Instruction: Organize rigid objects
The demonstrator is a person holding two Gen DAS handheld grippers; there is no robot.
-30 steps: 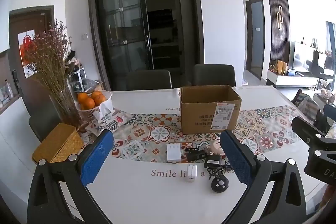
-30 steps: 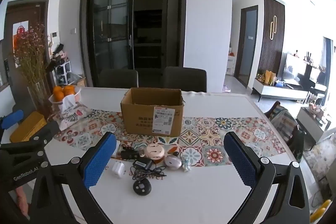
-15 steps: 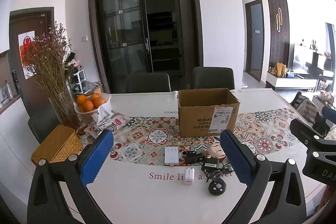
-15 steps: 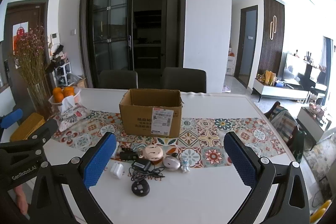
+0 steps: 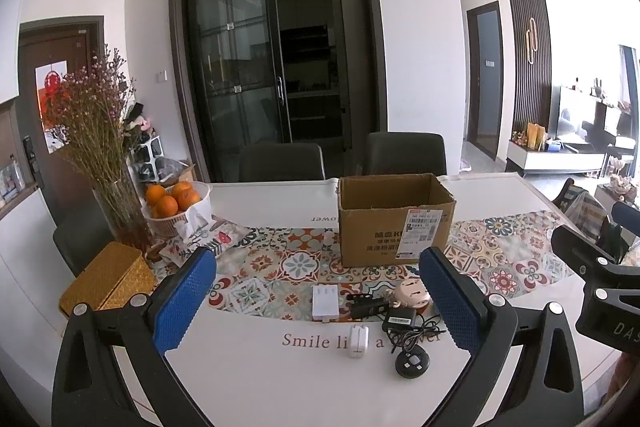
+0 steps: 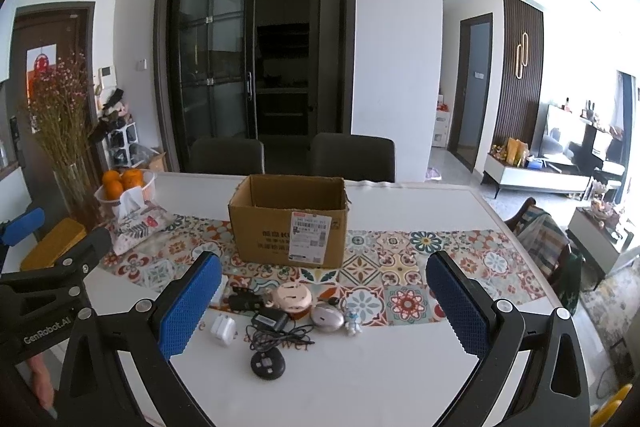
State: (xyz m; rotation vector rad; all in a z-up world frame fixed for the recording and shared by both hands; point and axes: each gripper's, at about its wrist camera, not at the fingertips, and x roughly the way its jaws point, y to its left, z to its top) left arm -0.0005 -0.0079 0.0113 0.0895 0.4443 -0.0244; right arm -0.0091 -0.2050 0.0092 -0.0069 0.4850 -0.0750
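Note:
An open brown cardboard box [image 5: 394, 223] [image 6: 289, 223] stands on the patterned runner. In front of it lie small items: a white power strip [image 5: 325, 303], a white plug adapter [image 5: 357, 341] [image 6: 222, 330], a black charger with cable [image 5: 400, 321] [image 6: 270, 321], a black round puck [image 5: 412, 363] [image 6: 267, 366], a pink round device [image 5: 412, 293] [image 6: 292, 298], a silver oval device [image 6: 327, 315] and a tiny robot figure [image 6: 352, 323]. My left gripper [image 5: 316, 301] and right gripper [image 6: 320, 307] are both open and empty, held above the near table edge.
A white table [image 5: 260, 379] carries a vase of dried flowers [image 5: 116, 211], a bowl of oranges [image 5: 176, 203], a tissue pack [image 6: 134, 223] and a woven yellow box [image 5: 106, 279] at left. Two dark chairs [image 6: 352, 155] stand behind.
Both views have drifted slightly: the items and box sit a little lower and nearer in frame. Both grippers stay open and empty.

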